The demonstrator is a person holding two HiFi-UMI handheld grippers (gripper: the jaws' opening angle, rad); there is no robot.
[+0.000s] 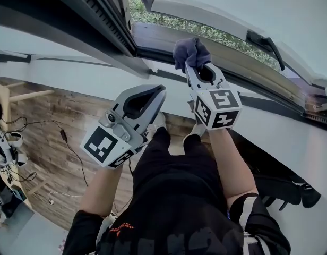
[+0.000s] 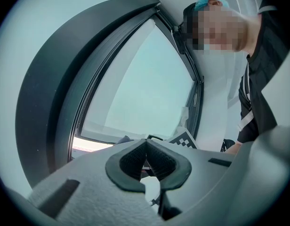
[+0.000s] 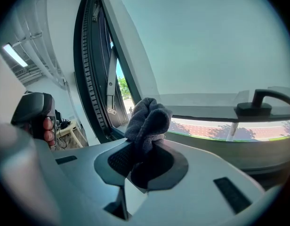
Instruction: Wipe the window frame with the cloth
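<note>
Cloth, dark grey and bunched, is clamped between the jaws of the right tool. The jaws are closed on its lower part, and the rest bulges out past the tips. In the right gripper view the cloth fills the gap between the pads of the right tool, so the pinched end is hidden. The wad sits near the bottom corner of the open window, close to the dark frame. No view shows whether it touches the frame.

The left tool hangs lower and apart from the window, with its jaws closed tip to tip on nothing. The left gripper view shows the pads of the left tool meeting at the front.

A black handle lies on the sash at the right, and its far end is cut off in the right gripper view.

The only markings on the tools are black-and-white square patterns on their cubes. Orange print on the person's shirt is too small to read.
</note>
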